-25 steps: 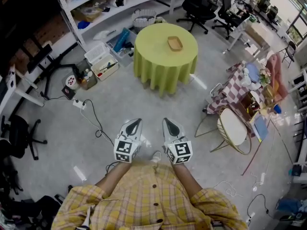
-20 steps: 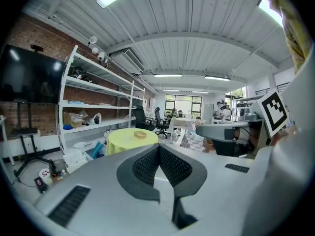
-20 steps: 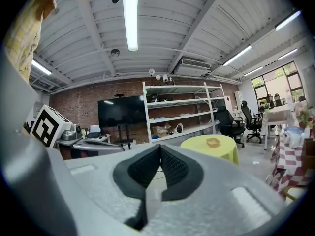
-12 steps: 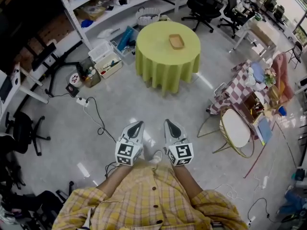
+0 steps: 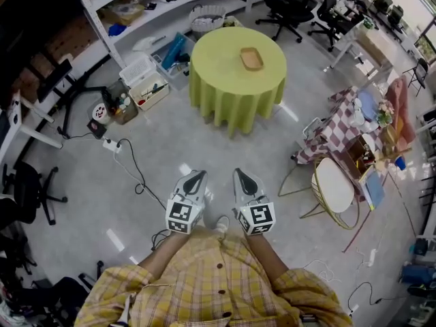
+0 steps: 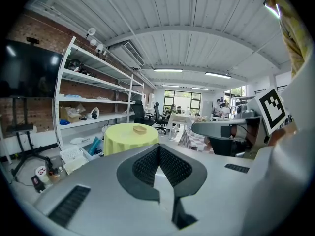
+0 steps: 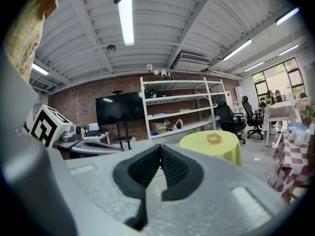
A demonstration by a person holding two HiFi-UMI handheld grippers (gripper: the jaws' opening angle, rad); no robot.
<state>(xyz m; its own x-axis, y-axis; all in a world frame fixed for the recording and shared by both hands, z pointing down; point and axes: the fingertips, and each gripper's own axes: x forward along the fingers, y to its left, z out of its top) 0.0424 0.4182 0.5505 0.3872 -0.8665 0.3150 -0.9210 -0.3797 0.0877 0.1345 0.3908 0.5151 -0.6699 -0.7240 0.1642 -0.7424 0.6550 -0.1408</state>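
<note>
Both grippers are held side by side low in front of the person's yellow plaid shirt, above bare grey floor. My left gripper (image 5: 195, 176) is shut with nothing between its dark ribbed pads (image 6: 147, 165). My right gripper (image 5: 242, 177) is likewise shut and empty, its pads (image 7: 170, 167) pressed together. Ahead stands a round table with a yellow-green cloth (image 5: 237, 72), also visible as the table (image 6: 131, 135) and the table (image 7: 211, 148). A small shallow wooden tray (image 5: 251, 58) lies on it. Neither gripper touches anything.
White shelving (image 5: 146, 9) runs along the back left, with bins (image 5: 144, 80) and a power strip and cable (image 5: 111, 145) on the floor. A checkered-cloth table (image 5: 347, 125) and a wire chair (image 5: 331, 184) stand to the right. Office chairs (image 5: 285, 5) sit behind the round table.
The view has shifted slightly, and the round table looks a little larger in both gripper views. Both grippers stay shut and side by side.
</note>
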